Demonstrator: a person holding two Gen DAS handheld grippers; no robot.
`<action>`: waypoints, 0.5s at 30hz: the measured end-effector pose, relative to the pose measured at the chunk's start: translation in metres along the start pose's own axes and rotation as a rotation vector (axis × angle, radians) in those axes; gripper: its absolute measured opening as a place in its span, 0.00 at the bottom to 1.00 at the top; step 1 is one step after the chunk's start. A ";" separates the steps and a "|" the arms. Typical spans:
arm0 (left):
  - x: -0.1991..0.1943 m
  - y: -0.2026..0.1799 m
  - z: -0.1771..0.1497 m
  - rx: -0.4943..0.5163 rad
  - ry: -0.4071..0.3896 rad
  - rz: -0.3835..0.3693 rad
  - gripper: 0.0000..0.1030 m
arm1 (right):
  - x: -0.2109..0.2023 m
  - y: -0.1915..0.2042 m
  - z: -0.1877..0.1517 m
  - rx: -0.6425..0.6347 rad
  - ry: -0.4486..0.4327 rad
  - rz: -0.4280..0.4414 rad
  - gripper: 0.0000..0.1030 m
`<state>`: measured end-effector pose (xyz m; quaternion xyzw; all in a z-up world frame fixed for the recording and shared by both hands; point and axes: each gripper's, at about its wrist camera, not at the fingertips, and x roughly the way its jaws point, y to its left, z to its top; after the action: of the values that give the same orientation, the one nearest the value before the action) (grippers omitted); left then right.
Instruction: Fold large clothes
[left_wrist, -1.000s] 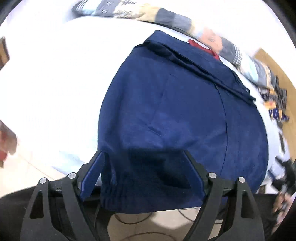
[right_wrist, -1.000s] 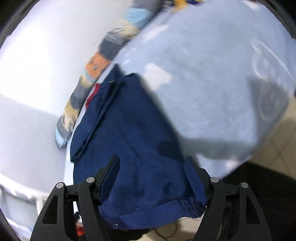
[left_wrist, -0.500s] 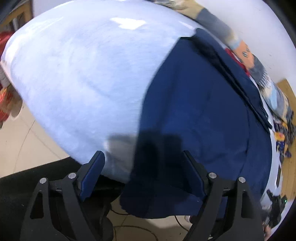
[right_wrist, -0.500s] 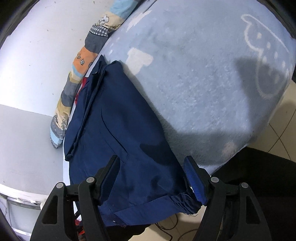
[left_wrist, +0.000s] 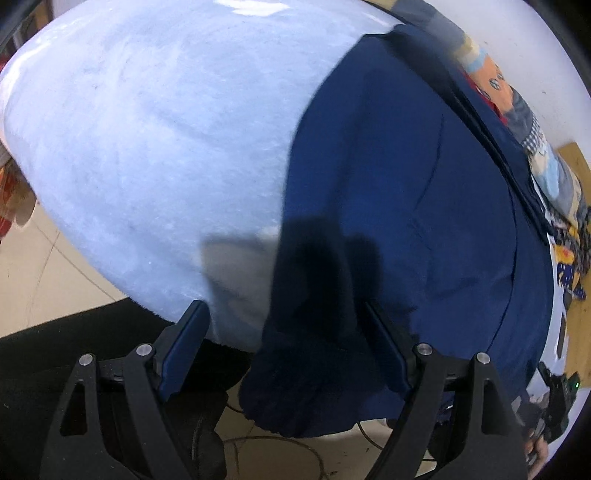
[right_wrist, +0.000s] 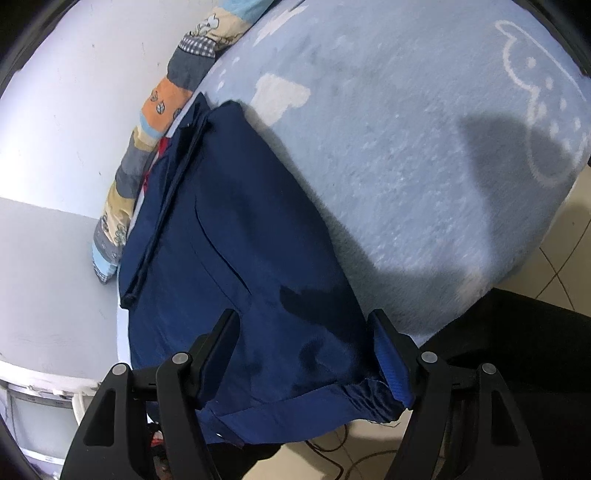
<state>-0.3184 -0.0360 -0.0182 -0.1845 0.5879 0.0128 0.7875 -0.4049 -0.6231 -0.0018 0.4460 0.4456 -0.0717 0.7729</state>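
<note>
A large navy blue garment (left_wrist: 406, 206) lies spread on a light blue bed (left_wrist: 166, 129), its near hem hanging over the bed's front edge. My left gripper (left_wrist: 284, 347) is open, hovering just above the garment's near left corner. The garment also shows in the right wrist view (right_wrist: 236, 251), where a red lining peeks out at its far end. My right gripper (right_wrist: 306, 354) is open, its fingers straddling the near right hem (right_wrist: 332, 402) without closing on it.
A patchwork bolster (right_wrist: 155, 122) lies along the white wall at the bed's far side. The bed sheet (right_wrist: 424, 166) has white printed patterns. Tiled floor and cables (left_wrist: 295, 450) lie below the bed edge. Printed fabric (left_wrist: 569, 266) sits at the far right.
The left gripper has swung left, from over the middle of the garment to its left edge, bringing the bare sheet into view. The right gripper drew back slightly and steadied. Both stayed open.
</note>
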 end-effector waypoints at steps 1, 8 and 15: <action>0.000 -0.002 -0.001 0.014 -0.007 -0.004 0.81 | 0.002 0.002 -0.001 -0.009 0.004 -0.007 0.72; -0.001 -0.021 -0.010 0.158 -0.048 0.031 0.65 | 0.005 0.035 -0.014 -0.213 0.031 -0.010 0.57; 0.010 -0.008 -0.007 0.121 -0.026 0.056 0.78 | 0.004 0.006 -0.008 -0.123 0.041 -0.102 0.55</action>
<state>-0.3201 -0.0480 -0.0265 -0.1200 0.5822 0.0018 0.8042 -0.4043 -0.6127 -0.0029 0.3758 0.4869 -0.0742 0.7850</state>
